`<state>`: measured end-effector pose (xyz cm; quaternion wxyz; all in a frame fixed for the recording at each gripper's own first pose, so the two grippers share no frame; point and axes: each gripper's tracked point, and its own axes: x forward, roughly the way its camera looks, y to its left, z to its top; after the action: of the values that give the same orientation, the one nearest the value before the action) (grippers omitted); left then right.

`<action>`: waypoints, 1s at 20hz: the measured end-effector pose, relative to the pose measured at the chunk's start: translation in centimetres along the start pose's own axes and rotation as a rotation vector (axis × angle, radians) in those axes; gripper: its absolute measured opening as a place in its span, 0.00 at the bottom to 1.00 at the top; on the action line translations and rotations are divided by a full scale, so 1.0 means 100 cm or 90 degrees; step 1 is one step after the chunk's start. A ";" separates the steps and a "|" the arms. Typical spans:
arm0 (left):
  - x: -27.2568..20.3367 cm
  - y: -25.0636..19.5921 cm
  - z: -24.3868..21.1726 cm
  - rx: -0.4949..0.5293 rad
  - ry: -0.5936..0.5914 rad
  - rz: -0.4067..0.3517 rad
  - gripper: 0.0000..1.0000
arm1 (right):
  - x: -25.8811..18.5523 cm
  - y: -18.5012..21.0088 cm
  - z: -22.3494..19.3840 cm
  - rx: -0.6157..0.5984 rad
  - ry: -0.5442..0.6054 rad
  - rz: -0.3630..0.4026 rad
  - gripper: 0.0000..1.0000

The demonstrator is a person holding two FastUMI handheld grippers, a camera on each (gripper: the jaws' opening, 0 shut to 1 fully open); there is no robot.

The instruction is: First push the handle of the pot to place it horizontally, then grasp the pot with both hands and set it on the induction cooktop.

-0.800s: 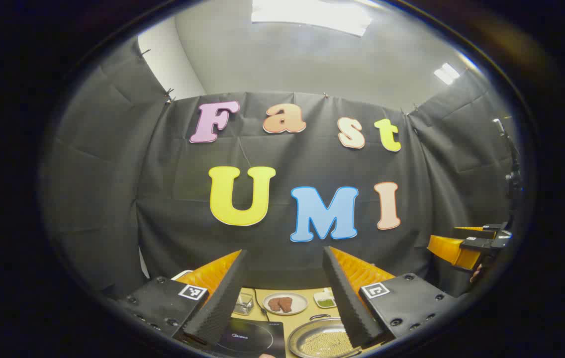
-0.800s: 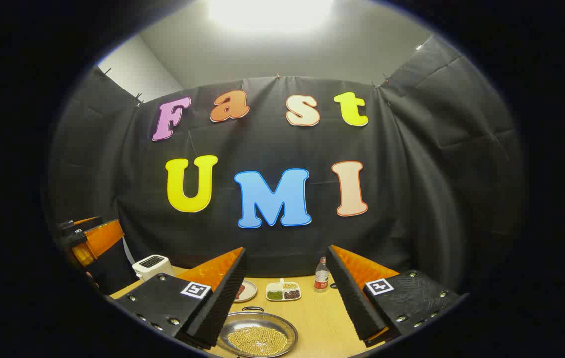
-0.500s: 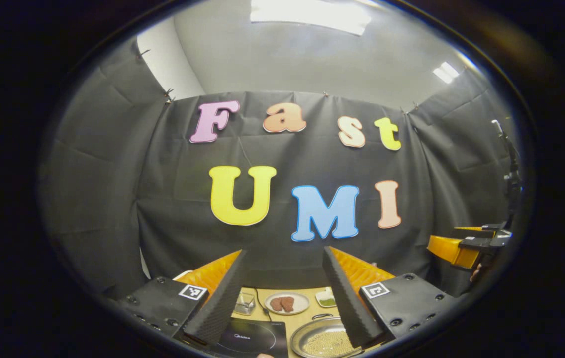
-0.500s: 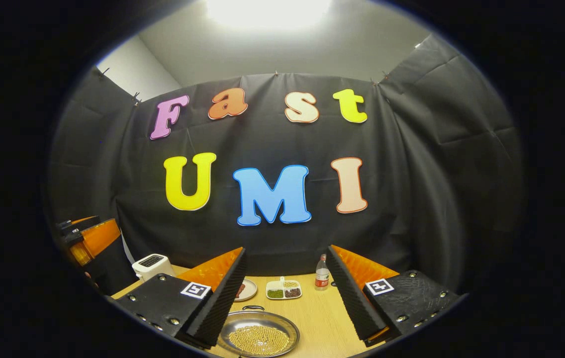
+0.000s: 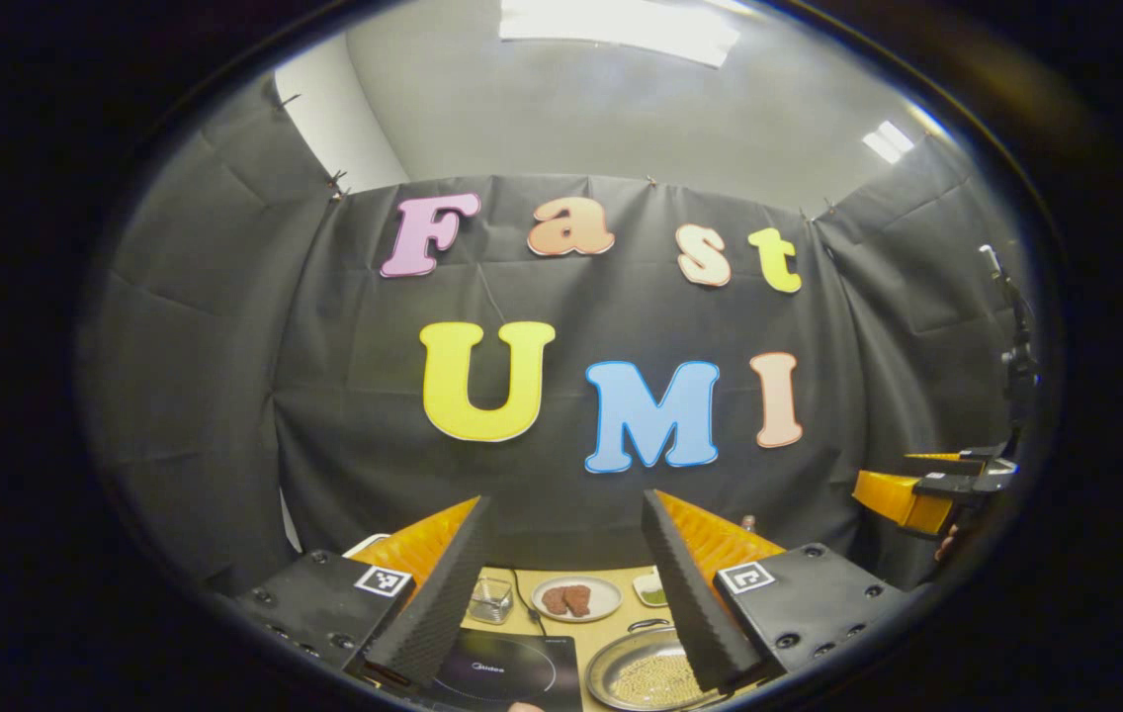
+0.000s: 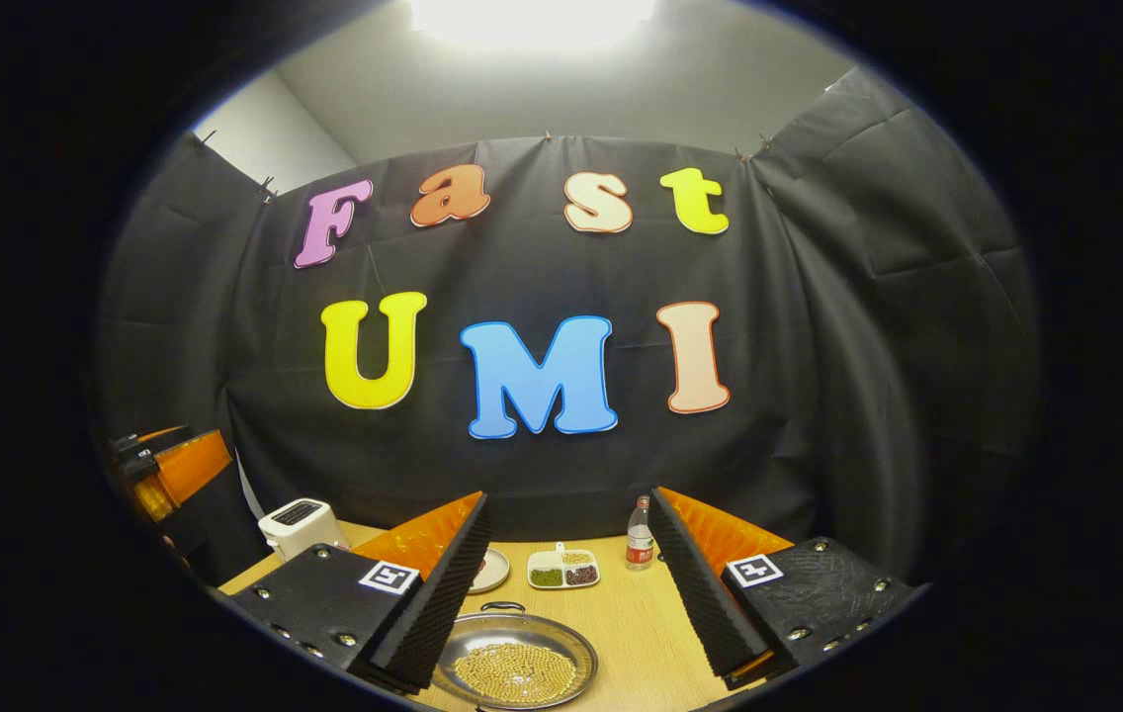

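Both hand-held grippers, left (image 5: 561, 583) and right (image 6: 561, 583), gape above one pot (image 6: 522, 661) and one cooktop (image 5: 512, 672).

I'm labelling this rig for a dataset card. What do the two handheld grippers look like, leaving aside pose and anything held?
Both look alike. The left gripper and the right gripper each have two long wedge-shaped jaws with ribbed inner faces and orange ridged backing. Each jaw sits on a black block with small screws and a square black-and-white marker tag on top. No cables or sleeves are clearly visible.
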<state>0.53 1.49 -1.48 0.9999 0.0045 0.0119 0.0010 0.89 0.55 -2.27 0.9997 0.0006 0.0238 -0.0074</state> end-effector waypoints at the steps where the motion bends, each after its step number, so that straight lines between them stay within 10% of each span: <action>1: 0.000 0.001 -0.003 0.001 0.001 0.000 0.95 | 0.001 0.002 -0.004 0.000 0.007 0.003 0.98; 12: 0.002 0.006 -0.032 0.012 0.034 0.011 0.95 | 0.007 0.012 -0.069 0.017 0.129 0.024 0.83; 14: 0.004 0.003 -0.034 0.009 0.035 0.006 0.95 | 0.006 0.021 -0.090 0.032 0.174 0.038 0.58; 17: 0.006 0.005 -0.039 0.013 0.041 0.008 0.99 | 0.001 0.026 -0.118 0.037 0.246 0.053 0.58; 19: 0.006 0.010 -0.042 0.014 0.044 0.012 0.99 | 0.005 0.024 -0.139 0.047 0.281 0.043 0.12; 20: 0.006 0.013 -0.043 0.014 0.045 0.017 0.97 | 0.004 0.026 -0.153 0.050 0.308 0.046 0.17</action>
<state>1.03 2.85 -5.80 0.9986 0.0156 0.0474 0.0145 0.58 3.17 -17.56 0.9637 0.0423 0.2623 0.0280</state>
